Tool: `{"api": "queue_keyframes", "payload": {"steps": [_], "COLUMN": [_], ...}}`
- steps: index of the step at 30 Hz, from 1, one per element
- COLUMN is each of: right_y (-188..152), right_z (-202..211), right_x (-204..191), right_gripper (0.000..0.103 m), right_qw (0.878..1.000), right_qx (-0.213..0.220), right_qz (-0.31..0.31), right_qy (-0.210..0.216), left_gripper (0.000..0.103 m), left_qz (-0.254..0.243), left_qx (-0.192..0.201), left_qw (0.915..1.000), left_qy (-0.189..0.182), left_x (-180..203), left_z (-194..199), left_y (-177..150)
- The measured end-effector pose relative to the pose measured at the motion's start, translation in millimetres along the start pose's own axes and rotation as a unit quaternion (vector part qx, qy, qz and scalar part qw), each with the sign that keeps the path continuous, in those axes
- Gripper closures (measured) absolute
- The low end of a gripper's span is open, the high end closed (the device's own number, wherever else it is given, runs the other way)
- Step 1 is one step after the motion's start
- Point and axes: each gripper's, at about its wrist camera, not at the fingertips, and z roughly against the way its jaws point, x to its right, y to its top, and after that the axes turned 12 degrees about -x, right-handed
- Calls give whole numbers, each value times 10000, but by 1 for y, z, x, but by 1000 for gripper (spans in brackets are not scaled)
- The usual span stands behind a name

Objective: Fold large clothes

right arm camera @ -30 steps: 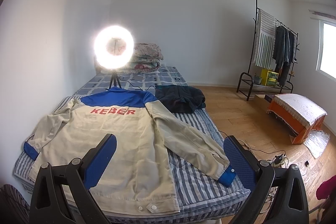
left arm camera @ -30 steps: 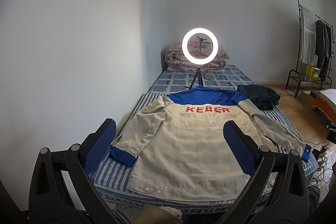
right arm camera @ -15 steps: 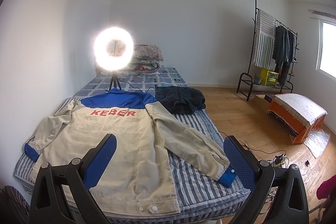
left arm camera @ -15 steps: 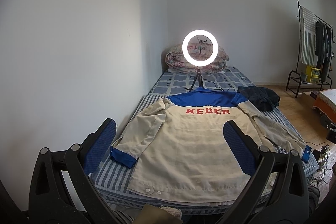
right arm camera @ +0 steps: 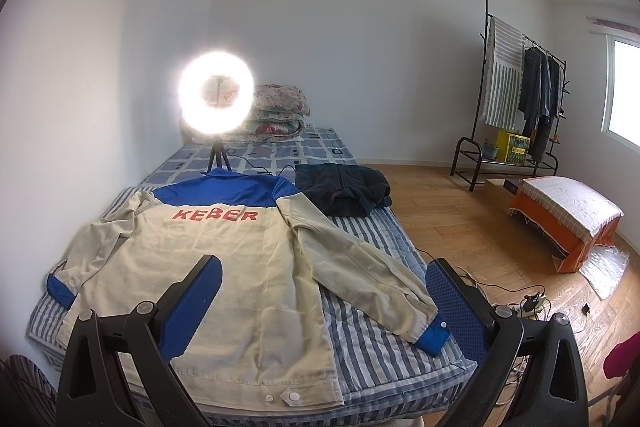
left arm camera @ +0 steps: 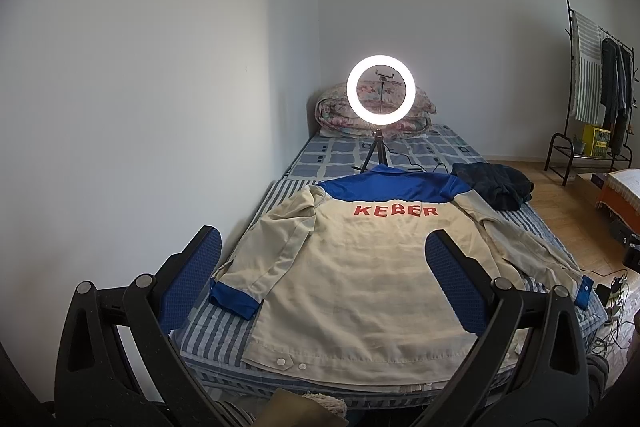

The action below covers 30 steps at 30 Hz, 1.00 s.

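Both claws hung spread wide and held nothing: the left claw [left arm camera: 322, 267] and right claw [right arm camera: 324, 291] hovered over the near hem. The jacket [left arm camera: 360, 275] lay back-up, flat on the bed [right arm camera: 372, 339], sleeves out toward 9 and 3 o'clock. A dark garment [right arm camera: 344, 193] sat at 1 o'clock, a ring light [left arm camera: 380, 90] at 12.

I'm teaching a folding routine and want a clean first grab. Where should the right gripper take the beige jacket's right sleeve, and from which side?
Probably at the blue cuff of the jacket. The sleeve lies flat and straight, running diagonally out to the bed's near right corner, so its free end is there. The open right gripper could come in from the bed's right edge, low, pinching the cuff across its width.
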Motion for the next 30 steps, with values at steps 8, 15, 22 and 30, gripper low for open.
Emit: {"api": "queue_keyframes", "payload": {"steps": [8,15,22,30], "right_y": [0,1,1,4], "right_z": [0,1,0,-6], "right_x": [0,0,-1,-10], "right_gripper": [0,0,0,0], "right_qw": [10000,10000,10000,9999], "right_qx": [-3,-21,-32,-69], "right_qz": [-2,-12,-9,-37], "right_qy": [0,6,14,93], "left_gripper": [0,0,0,0], "left_qz": [-1,-2,7,66], "left_qx": [-5,-2,-34,-87], "left_qw": [10000,10000,10000,9998], "left_qy": [-4,13,25,147], "left_x": [0,1,-3,-9], "left_z": [0,0,-5,-18], "left_y": [1,0,-1,-5]}}
